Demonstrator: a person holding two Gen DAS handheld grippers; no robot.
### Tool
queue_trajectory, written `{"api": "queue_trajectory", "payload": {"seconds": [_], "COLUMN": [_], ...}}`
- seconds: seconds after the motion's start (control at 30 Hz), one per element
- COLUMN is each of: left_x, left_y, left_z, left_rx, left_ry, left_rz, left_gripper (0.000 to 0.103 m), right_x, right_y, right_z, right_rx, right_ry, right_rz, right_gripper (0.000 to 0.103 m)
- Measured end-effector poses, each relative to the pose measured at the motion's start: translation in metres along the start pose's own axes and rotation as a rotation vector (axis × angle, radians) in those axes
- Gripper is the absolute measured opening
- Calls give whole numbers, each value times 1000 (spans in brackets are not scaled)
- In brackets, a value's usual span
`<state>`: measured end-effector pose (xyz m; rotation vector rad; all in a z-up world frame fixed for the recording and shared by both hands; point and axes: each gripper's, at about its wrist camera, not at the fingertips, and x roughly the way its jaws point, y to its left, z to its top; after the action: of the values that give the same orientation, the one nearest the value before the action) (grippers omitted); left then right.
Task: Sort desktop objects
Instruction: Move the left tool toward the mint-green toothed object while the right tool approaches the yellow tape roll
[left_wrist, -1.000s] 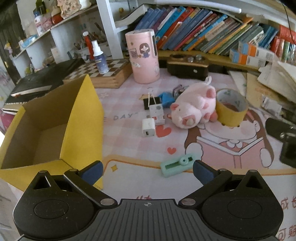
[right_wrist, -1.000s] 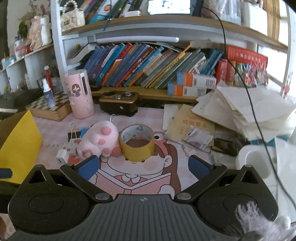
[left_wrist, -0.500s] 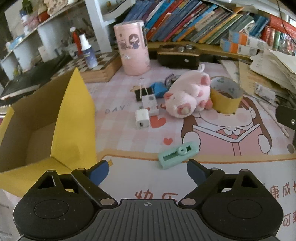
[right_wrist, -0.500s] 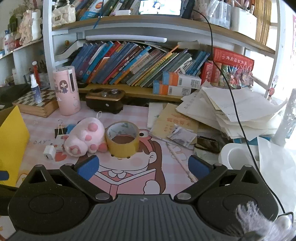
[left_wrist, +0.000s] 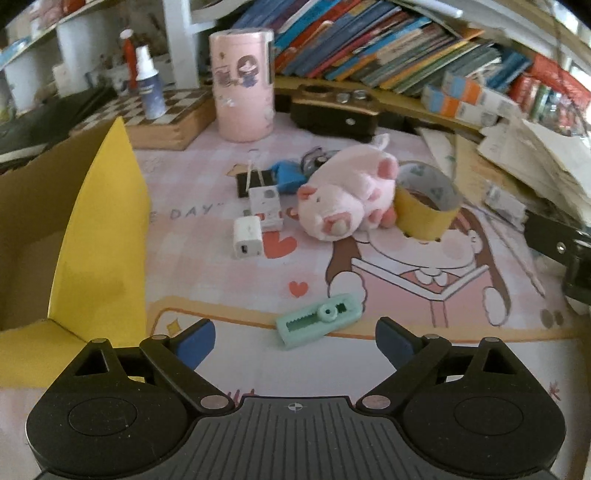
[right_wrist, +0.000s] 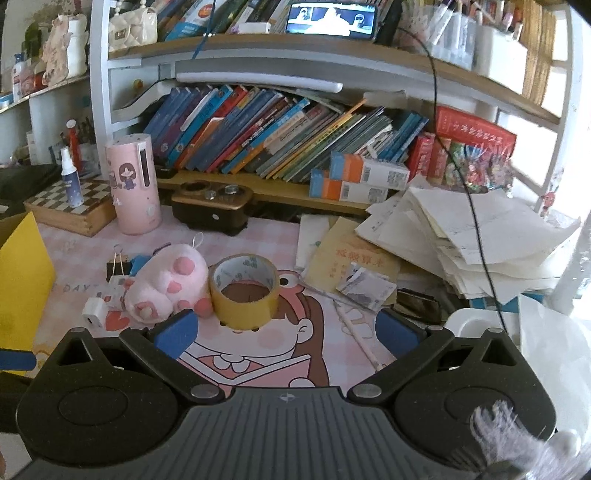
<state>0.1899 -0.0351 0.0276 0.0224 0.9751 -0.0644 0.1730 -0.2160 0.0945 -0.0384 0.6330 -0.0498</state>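
Pink desk mat (left_wrist: 229, 295), mint cutter (left_wrist: 318, 320) between spread left tool (left_wrist: 295, 341) tips

A pink cartoon-printed desk mat (left_wrist: 221, 288) carries a pink plush pig (left_wrist: 343, 199); touching its right side, a yellow tape roll (left_wrist: 424, 218); left, a white charger cube (left_wrist: 247, 236); nearer, a mint-green plastic cutter (left_wrist: 317, 325); far left, a yellow cardboard box (left_wrist: 103, 236).

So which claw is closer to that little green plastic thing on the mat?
The left claw. The green piece lies just ahead of its open fingers, not touched. The right claw is over by the tape roll, off to the side.
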Motion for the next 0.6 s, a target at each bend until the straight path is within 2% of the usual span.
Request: {"api": "queue_trajectory", "payload": {"seconds": [0.17,0.4,0.6], "left_x": [10,16,23], "left_y": [-11,-29,-35], "left_z": [-4,-10,-18], "left_rx": [-14,-33,-32], "left_ry": [40,28,16], "left_rz": [50,88,154], "left_gripper": [94,94,94], "right_x": [15,39,54], "right_y": [-13,-24,-25], "right_z": [-1,0,1], "right_rx": [-19,-39,-38], "right_ry": [30,61,69], "right_rz": [62,146,206], "right_gripper": [103,103,103]}}
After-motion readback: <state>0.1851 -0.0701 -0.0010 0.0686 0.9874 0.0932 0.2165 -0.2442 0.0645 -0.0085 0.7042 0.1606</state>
